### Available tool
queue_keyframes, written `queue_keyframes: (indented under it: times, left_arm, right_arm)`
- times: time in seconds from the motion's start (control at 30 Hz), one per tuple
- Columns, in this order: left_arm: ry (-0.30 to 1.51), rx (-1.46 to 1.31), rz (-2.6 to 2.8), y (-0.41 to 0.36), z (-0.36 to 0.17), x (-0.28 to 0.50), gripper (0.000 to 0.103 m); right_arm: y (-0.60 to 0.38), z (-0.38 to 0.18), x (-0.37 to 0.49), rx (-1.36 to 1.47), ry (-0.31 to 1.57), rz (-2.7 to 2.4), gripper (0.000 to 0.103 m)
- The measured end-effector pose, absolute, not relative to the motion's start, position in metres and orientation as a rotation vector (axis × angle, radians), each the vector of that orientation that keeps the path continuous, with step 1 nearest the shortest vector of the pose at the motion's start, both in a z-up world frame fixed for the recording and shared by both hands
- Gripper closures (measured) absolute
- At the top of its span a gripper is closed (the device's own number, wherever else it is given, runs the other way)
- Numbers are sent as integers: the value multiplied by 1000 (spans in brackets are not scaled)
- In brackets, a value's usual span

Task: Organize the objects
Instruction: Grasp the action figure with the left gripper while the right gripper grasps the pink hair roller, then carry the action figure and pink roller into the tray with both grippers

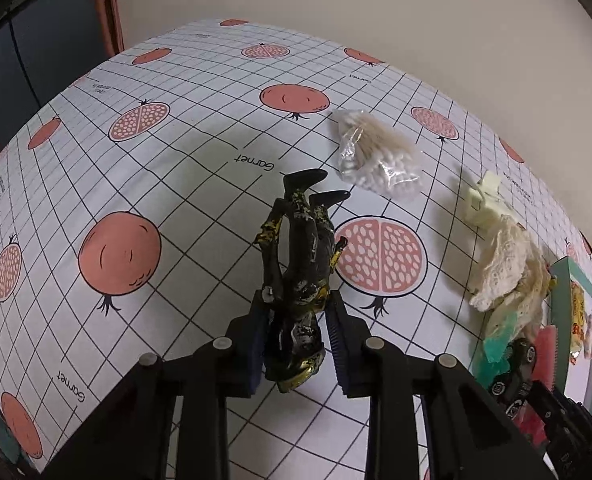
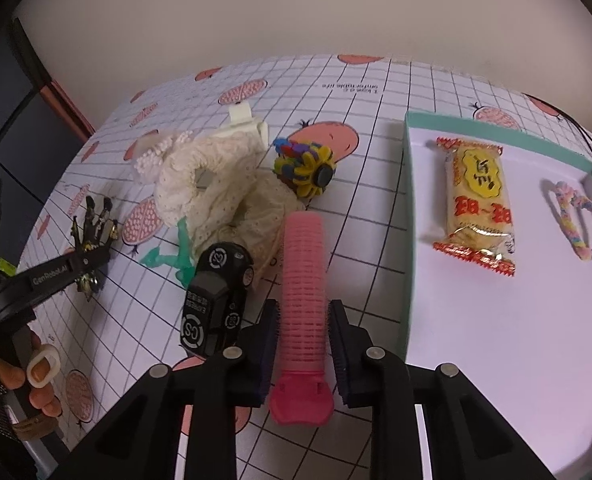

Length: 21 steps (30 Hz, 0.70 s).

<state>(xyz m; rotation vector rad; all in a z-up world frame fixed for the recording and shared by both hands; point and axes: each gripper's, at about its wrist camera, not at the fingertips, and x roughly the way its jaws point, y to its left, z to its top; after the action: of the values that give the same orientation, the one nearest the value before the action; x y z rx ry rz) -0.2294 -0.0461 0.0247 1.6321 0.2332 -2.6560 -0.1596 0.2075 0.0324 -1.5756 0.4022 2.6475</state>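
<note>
A black and gold action figure lies lengthwise between the pads of my left gripper, which is shut on its torso, its boots pointing away. The right wrist view shows the same figure at far left under a left gripper finger. My right gripper is shut on a pink hair roller, whose clip end sticks out toward the camera. Just right of it stands a teal-rimmed box holding a snack packet and a pastel braided hair tie.
On the pomegranate-print cloth lie a bag of cotton swabs, a cream claw clip, lace scrunchies, a green plastic piece, a black toy car and a colourful flower toy. A hand shows at lower left.
</note>
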Motion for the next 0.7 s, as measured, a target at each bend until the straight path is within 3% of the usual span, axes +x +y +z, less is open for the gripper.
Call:
queue_keyframes:
  times: [0.7]
  left_arm:
    - [244, 1542, -2801, -7, 75, -198, 73]
  right_arm:
    - [237, 79, -128, -1447, 408, 2713, 77]
